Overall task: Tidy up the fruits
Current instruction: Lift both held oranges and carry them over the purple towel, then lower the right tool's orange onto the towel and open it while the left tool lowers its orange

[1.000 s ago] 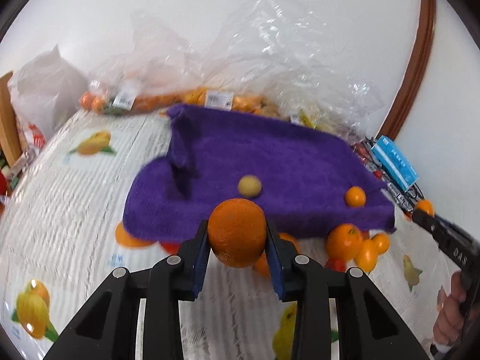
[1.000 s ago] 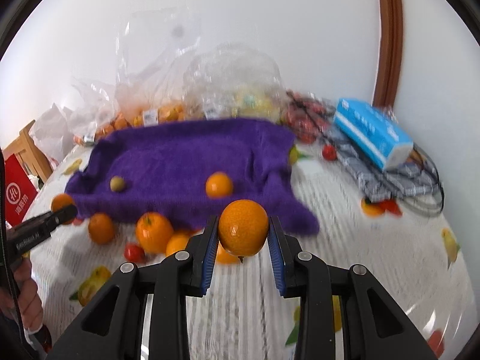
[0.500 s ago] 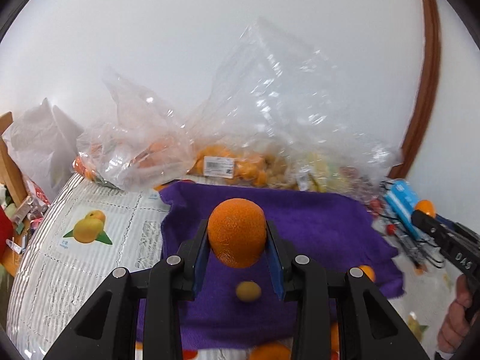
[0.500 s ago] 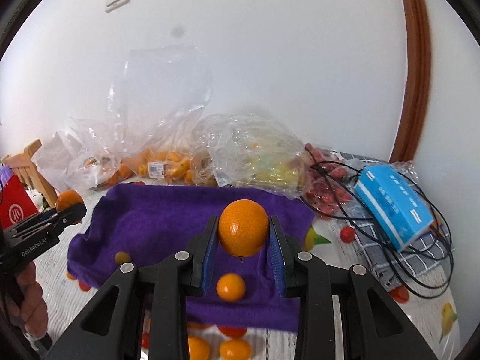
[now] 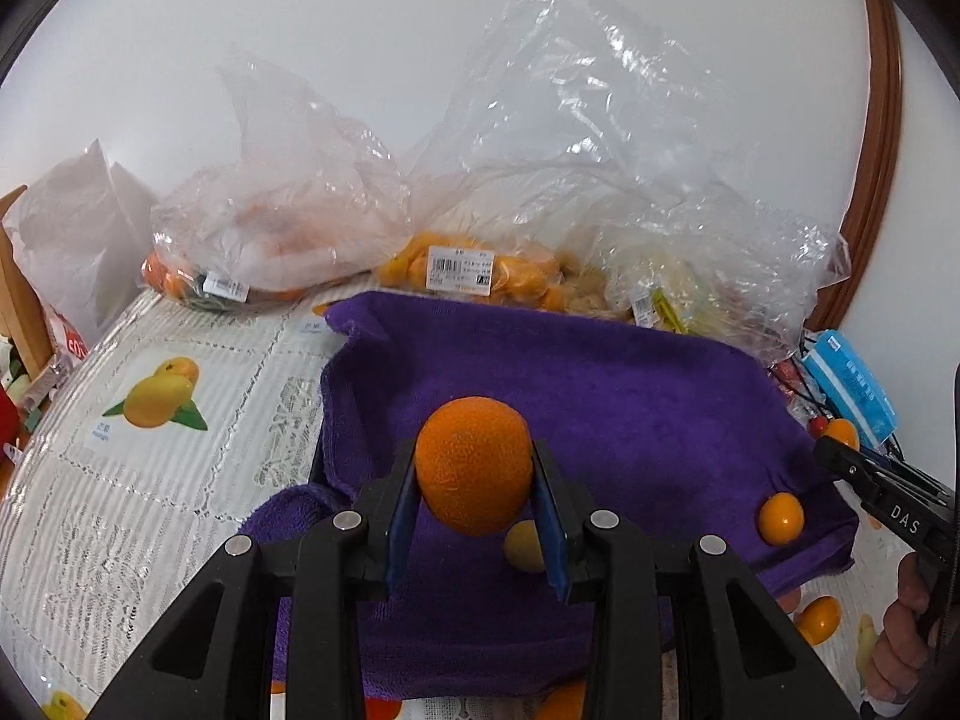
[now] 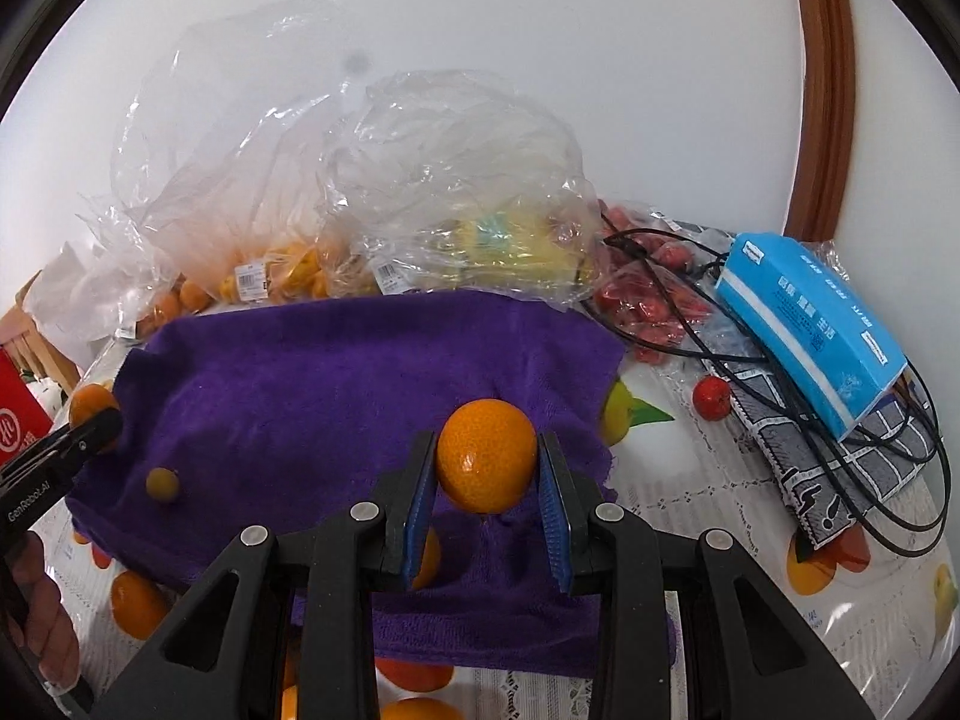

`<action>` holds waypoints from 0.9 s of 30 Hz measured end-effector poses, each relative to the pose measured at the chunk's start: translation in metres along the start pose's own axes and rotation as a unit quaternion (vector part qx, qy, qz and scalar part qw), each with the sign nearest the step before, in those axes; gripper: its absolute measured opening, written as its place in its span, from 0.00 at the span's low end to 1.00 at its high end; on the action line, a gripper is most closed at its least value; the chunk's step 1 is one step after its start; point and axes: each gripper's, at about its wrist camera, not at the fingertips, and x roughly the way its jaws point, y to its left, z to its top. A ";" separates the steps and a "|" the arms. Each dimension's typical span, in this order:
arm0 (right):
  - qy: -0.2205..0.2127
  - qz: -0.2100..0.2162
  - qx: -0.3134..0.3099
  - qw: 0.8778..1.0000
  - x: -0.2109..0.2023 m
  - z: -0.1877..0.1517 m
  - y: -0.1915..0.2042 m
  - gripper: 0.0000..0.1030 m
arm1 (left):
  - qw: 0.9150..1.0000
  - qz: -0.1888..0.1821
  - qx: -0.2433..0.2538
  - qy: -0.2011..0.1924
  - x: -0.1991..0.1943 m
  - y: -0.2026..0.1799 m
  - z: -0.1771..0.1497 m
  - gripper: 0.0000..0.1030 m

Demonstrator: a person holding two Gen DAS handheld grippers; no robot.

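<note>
A purple towel [image 5: 600, 396] [image 6: 336, 384] lies spread on the table. My left gripper [image 5: 474, 474] is shut on a rough orange [image 5: 474, 465] and hangs above the towel's near part. My right gripper [image 6: 486, 465] is shut on a smoother orange [image 6: 486, 456] over the towel's right front corner. On the towel lie a small yellow-green fruit [image 5: 522, 546] [image 6: 162, 483] and a small orange kumquat [image 5: 780, 517]. More oranges [image 6: 138, 603] sit on the tablecloth by the towel's front edge.
Clear plastic bags of fruit [image 5: 480, 270] [image 6: 456, 222] line the wall behind the towel. A blue tissue box [image 6: 810, 330], black cables [image 6: 888, 480], a bag of red fruit [image 6: 648, 300] and a loose red one [image 6: 712, 397] lie at right. A white bag [image 5: 78, 240] stands at far left.
Both grippers moved forward over the purple towel with their oranges still held, and the towel now fills more of each view. The loose fruit has slid toward the lower edge.
</note>
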 end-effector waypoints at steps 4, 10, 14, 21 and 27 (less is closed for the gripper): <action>0.006 -0.002 -0.012 1.000 0.006 -0.002 0.004 0.31 | 1.000 0.002 -0.008 0.010 0.007 0.003 -0.002 0.32; 0.019 -0.009 -0.008 1.000 0.014 -0.004 0.001 0.31 | 1.000 0.012 -0.015 0.017 0.011 0.005 -0.003 0.32; 0.023 -0.002 -0.002 1.000 0.016 -0.004 -0.002 0.31 | 0.999 0.014 -0.022 0.025 0.015 0.008 -0.003 0.32; 0.030 -0.001 -0.014 0.999 0.022 -0.007 0.004 0.31 | 0.999 0.009 -0.031 0.033 0.017 0.012 -0.003 0.32; 0.037 -0.001 -0.019 0.999 0.026 -0.009 0.005 0.31 | 0.999 0.011 -0.027 0.035 0.018 0.011 -0.003 0.32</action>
